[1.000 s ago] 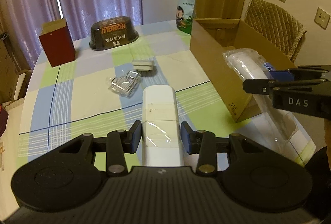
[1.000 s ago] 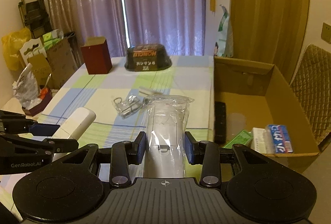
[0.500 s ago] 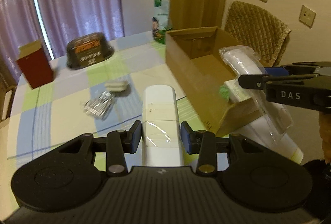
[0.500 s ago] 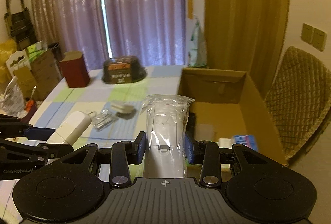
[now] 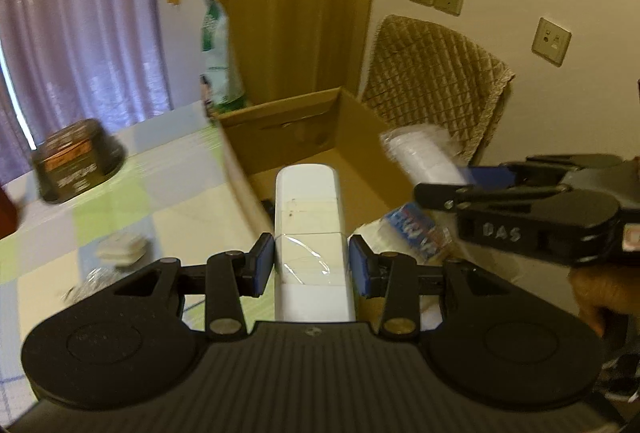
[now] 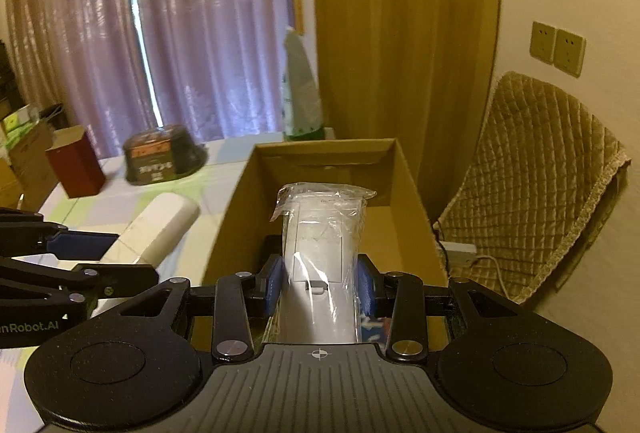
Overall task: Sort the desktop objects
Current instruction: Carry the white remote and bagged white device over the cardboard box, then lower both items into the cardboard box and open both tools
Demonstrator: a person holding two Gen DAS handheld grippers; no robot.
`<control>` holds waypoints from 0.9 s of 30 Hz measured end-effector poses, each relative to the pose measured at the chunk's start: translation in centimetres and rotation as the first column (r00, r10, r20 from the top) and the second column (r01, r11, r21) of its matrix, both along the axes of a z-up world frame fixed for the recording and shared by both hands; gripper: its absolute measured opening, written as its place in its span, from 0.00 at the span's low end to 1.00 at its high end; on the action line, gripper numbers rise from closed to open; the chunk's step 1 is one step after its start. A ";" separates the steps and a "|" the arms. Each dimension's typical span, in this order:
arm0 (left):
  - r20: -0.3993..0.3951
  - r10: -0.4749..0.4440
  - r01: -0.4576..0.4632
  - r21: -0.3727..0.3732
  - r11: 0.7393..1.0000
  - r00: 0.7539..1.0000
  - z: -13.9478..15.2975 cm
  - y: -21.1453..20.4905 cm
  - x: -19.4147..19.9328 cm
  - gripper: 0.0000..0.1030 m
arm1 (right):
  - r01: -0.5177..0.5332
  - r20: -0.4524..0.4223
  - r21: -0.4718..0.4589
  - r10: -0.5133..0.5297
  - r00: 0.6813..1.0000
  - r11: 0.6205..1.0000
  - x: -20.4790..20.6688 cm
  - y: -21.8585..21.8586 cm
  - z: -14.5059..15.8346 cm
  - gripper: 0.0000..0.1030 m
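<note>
A tabletop (image 5: 120,201) under a checked cloth of green, blue and cream fills the left of the room, and an open cardboard box (image 6: 320,161) stands at its right edge, its mouth facing up. A quilted chair (image 6: 536,177) sits just beyond the box, against the wall.

A person holds two sets of tongs over this spot. The right tongs (image 6: 320,287) are clamped on a bagged white remote (image 6: 320,233), a long flat unit in clear plastic. Its long axis runs straight out ahead of the tongs, and it hangs directly over the open box. The left tongs (image 5: 311,265) are clamped on a plain white remote (image 5: 308,217), also pointing straight ahead, its far end just past the box's near wall.

The coming move looks to turn on this: the box lies below and ahead of both loads, and the right tongs appear nearer its middle, so a drop there seems to need only a lowering and a release.

The left wrist view shows a blue and white packet (image 5: 412,229) already lying inside the box; the right wrist view largely hides it. The left wrist view also shows a small pale gadget (image 5: 120,249) left on the cloth. The right wrist view alone shows a dark red box (image 6: 76,167) beside a black tub (image 6: 160,157) at the far end.
</note>
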State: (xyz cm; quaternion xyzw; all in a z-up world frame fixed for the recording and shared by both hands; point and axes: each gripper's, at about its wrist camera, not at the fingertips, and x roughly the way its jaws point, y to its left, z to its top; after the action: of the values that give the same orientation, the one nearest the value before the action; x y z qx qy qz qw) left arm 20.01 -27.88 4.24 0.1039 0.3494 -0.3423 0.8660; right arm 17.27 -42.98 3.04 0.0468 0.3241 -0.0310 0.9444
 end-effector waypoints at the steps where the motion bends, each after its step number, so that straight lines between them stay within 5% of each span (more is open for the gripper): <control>1: -0.002 -0.008 0.008 -0.002 1.000 1.000 -0.1 -0.8 0.5 0.34 | 0.006 -0.004 0.003 -0.006 1.000 1.000 0.5 -0.5 -0.2 0.36; 11: -0.060 -0.025 0.027 0.029 0.999 0.998 -4.1 -5.9 5.1 0.34 | 0.037 -0.073 0.041 -0.034 0.997 0.998 4.2 -3.7 -3.4 0.36; 27: -0.103 -0.033 0.040 0.071 0.997 0.994 -8.0 -8.0 7.5 0.34 | 0.051 -0.132 0.077 -0.040 0.990 0.996 6.4 -5.1 -6.5 0.36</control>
State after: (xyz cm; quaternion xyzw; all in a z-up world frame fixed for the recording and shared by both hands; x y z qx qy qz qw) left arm 27.46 -35.84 -3.74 0.1240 0.4031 -0.3499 0.8365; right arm 23.69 -48.07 -3.46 0.0899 0.3847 -0.0426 0.9177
